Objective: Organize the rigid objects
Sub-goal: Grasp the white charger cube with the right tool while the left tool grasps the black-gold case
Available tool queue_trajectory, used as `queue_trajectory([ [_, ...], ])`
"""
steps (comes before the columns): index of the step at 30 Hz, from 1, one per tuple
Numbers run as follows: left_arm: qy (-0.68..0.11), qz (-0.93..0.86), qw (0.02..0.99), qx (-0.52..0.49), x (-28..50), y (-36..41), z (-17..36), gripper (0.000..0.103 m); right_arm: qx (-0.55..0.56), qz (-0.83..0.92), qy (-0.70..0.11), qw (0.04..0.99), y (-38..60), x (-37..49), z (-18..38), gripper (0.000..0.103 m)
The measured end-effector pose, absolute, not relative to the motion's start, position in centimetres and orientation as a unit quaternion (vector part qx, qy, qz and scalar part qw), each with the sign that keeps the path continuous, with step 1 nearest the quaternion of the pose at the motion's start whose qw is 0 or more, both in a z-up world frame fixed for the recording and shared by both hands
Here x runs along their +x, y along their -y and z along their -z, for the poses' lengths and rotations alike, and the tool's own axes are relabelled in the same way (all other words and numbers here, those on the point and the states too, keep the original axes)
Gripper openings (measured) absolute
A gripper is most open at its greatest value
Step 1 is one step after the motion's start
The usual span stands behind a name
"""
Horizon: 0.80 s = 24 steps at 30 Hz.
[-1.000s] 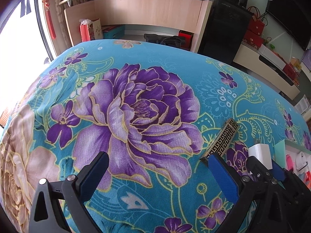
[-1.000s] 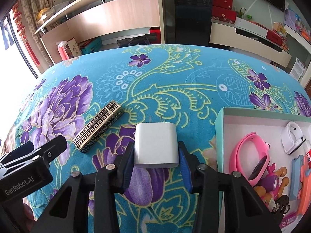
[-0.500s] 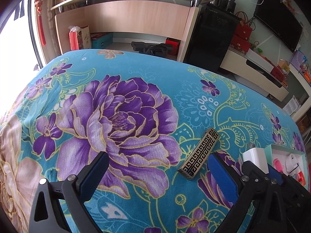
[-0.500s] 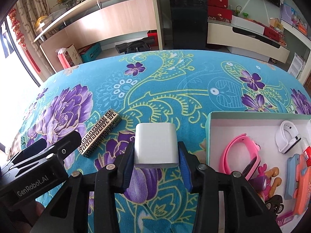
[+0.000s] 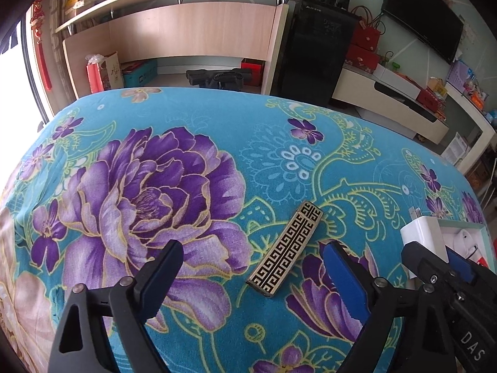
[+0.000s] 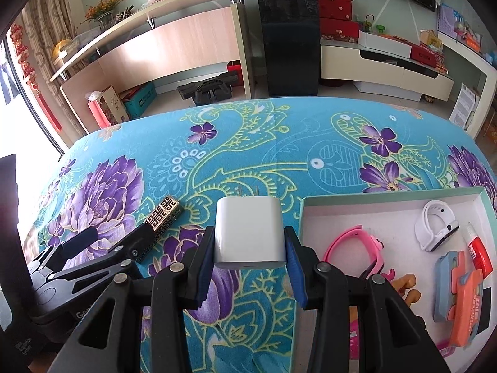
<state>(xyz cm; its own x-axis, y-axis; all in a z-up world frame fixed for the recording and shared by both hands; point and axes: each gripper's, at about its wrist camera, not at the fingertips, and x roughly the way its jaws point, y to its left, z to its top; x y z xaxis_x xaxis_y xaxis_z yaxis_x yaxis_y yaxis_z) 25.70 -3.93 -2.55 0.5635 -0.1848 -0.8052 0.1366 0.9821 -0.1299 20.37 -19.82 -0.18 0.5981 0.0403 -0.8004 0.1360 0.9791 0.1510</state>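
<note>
Left wrist view: the left gripper [image 5: 248, 276] points down at a table covered by a turquoise cloth [image 5: 192, 118] printed with large purple flowers; its jaws stand wide and are closing, and the pads touch nothing. Between the two fingers, nearer the right-hand one, lies a slim rectangular lighter [image 5: 285, 245] with a black-and-gold Greek-key pattern, flat on the cloth and set on a diagonal, its far end tilted to the right. At the right edge of this view the right gripper appears from the side, carrying a white USB wall charger [image 5: 419, 230] with its prongs pointing away. Right wrist view: the left gripper [image 6: 102, 239] enters from the lower left, one finger overlapping the near end of the lighter [image 6: 163, 214]; whether it touches cannot be told. In the centre the right gripper [image 6: 250, 248] is partly closed, its blue pads pressing both sides of the charger [image 6: 248, 230], which is held clear of the cloth, just left of the box. To the right sits an open shallow box [image 6: 372, 194] with a pale green rim and a white floor, containing a pink watch band [image 6: 344, 242], a white smartwatch [image 6: 435, 223], a red-and-white tube [image 6: 478, 248], an orange-and-blue toy [image 6: 462, 295] and a small figure, partly hidden by the gripper.
</note>
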Motion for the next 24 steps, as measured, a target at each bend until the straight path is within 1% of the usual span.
queue_trajectory([
  [3,-0.46,0.095,0.883,-0.018,25.8,4.5,2.8,0.087,0.1,0.026,-0.449,0.887,19.9,20.4,0.4,0.044],
  [6,-0.46,0.097,0.883,-0.01,25.9,4.9,3.0,0.084,0.102,0.027,-0.451,0.886,20.1,20.4,0.5,0.044],
  [7,-0.46,0.099,0.883,-0.008,25.9,5.0,3.0,0.078,0.103,0.028,-0.451,0.886,20.1,20.4,0.5,0.044],
  [11,-0.464,0.108,0.879,-0.001,26.0,5.6,3.3,0.07,0.107,0.029,-0.454,0.884,20.4,20.4,0.6,0.044],
  [13,-0.464,0.109,0.879,0.007,25.9,5.8,3.4,0.062,0.108,0.028,-0.453,0.884,20.5,20.4,0.6,0.044],
  [14,-0.464,0.109,0.879,0.012,25.9,5.9,3.5,0.061,0.108,0.028,-0.453,0.884,20.4,20.3,0.6,0.044],
  [16,-0.463,0.108,0.88,0.018,25.9,6.0,3.5,0.053,0.107,0.028,-0.453,0.884,20.4,20.3,0.6,0.044],
  [20,-0.461,0.107,0.88,0.038,25.9,6.6,3.6,0.046,0.108,0.027,-0.454,0.884,20.4,20.3,0.6,0.044],
  [21,-0.461,0.111,0.88,0.038,25.9,6.7,3.6,0.041,0.108,0.027,-0.454,0.884,20.4,20.3,0.6,0.044],
  [24,-0.459,0.118,0.88,0.035,25.8,6.9,3.5,0.032,0.108,0.026,-0.455,0.884,20.4,20.4,0.6,0.044],
])
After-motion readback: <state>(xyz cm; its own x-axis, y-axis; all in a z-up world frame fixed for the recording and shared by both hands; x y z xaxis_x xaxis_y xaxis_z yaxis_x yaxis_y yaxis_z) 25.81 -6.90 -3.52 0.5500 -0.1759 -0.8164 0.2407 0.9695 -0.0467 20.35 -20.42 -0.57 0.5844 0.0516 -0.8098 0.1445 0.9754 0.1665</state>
